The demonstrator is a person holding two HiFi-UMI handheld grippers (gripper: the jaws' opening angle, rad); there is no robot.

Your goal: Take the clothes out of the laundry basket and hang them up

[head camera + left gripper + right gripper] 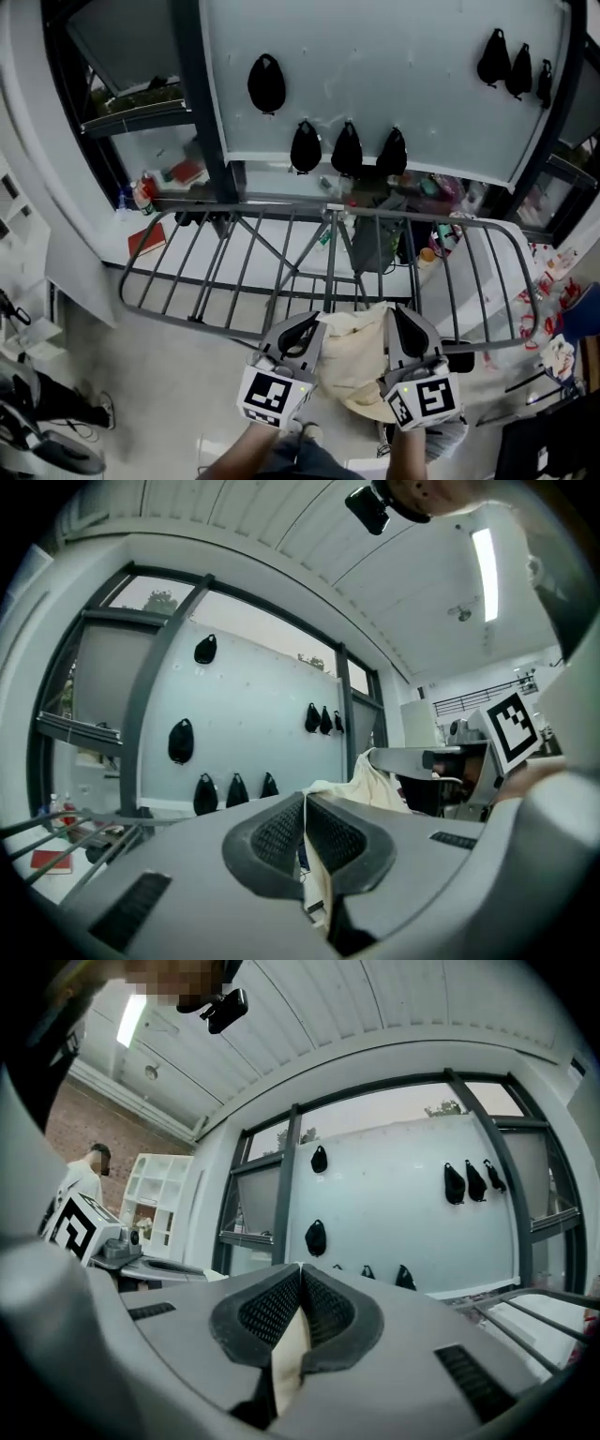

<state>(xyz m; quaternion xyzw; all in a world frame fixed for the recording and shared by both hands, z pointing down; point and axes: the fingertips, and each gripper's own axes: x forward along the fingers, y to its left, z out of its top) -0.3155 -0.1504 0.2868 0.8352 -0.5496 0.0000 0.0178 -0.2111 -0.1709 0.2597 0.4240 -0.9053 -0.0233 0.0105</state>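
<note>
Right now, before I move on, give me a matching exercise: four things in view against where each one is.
Things
1. cream fabric garment
2. grey metal drying rack
3. black teardrop-shaped pouches
4. red flat book-like item

Places
A. fixed on the pale wall panel
B. lying low at the left, by the rack's far left corner
C. pinched in the left tongs and the right tongs
D. standing just ahead of both tongs

Pairs: 1-C, 2-D, 3-A, 4-B

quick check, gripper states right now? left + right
Left gripper: closed, holding the cream garment.
Right gripper: closed, holding the same cream garment.
</note>
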